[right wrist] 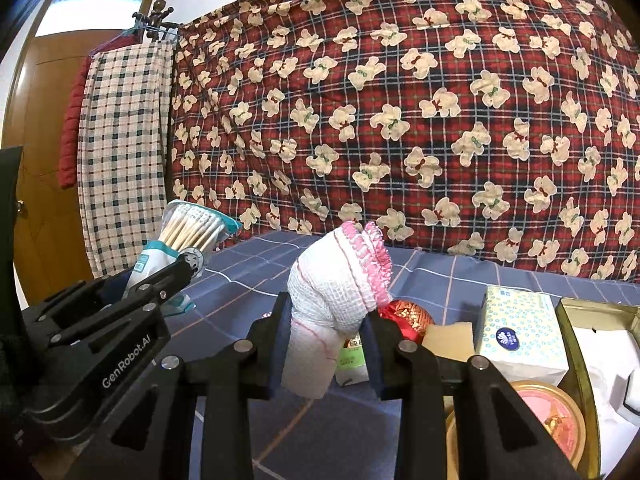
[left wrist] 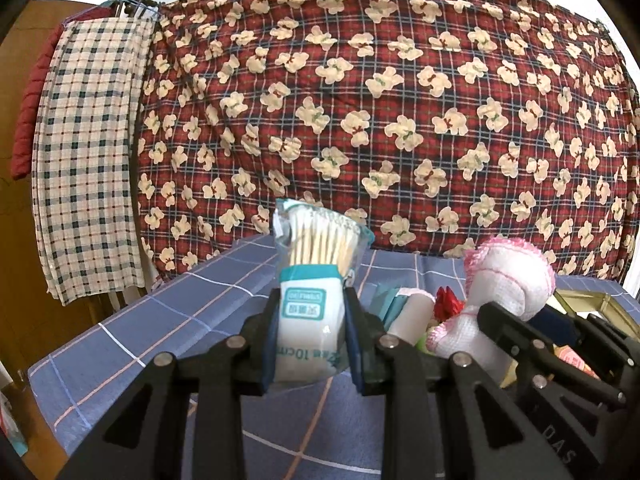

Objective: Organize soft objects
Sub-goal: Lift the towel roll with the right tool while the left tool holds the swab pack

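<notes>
Left wrist view, centre frame: left gripper (left wrist: 311, 340) clamped on a clear pack of cotton swabs (left wrist: 316, 280), wooden sticks up, "10cm" legible. Right wrist view, centre: right gripper (right wrist: 326, 354) gripping white mesh cloth (right wrist: 336, 292), pink frilled; "GenRobot.AI" lower left.

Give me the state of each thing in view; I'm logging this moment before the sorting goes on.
left gripper: shut on the cotton swab pack
cotton swab pack: upright, lifted, sealed
right gripper: shut on the white cloth
white cloth: rolled, held upright
tissue pack: lying on the table
gold tin: open
</notes>
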`<state>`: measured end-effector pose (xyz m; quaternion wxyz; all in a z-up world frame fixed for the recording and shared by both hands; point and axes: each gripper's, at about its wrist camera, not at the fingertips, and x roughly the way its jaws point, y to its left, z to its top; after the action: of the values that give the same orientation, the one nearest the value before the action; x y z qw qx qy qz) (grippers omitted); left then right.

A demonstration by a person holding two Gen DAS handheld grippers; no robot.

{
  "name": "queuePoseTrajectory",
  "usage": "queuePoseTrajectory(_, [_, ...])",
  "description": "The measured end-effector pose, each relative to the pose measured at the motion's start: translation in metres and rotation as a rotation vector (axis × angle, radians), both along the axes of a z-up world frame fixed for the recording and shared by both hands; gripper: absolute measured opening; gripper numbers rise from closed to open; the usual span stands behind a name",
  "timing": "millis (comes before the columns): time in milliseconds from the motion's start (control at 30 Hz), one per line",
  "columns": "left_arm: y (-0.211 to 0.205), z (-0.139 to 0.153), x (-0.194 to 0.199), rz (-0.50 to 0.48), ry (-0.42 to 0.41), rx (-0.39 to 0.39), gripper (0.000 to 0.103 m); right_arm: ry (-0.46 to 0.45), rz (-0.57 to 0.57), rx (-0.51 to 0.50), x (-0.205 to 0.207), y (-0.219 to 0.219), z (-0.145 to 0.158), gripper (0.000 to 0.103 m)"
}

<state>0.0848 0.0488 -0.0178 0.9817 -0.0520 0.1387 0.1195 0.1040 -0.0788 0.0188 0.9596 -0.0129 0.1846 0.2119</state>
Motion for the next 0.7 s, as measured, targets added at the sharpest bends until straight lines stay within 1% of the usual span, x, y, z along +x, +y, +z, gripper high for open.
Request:
queuePoseTrajectory(133, [0.0, 0.001, -0.003, -0.002, -0.015, 0.001, 0.027, -0.012, -0.002, 0.007, -0.002, -0.001, 0.001, 0.036])
queuePoseTrajectory(300, [-0.001, 0.003, -0.01, -0.01, -0.055, 0.002, 0.027, -0.03, -0.002, 0.016, -0.005, -0.003, 0.002, 0.036])
queuePoseTrajectory(500, [-0.002, 0.004, -0.011, -0.012, -0.066, 0.008, 0.027, -0.042, -0.013, 0.031, -0.007, -0.007, 0.004, 0.036])
queuePoseTrajectory(700, [-0.005, 0.005, -0.016, -0.009, -0.095, 0.02, 0.027, -0.085, -0.023, 0.039, -0.015, -0.011, 0.007, 0.036])
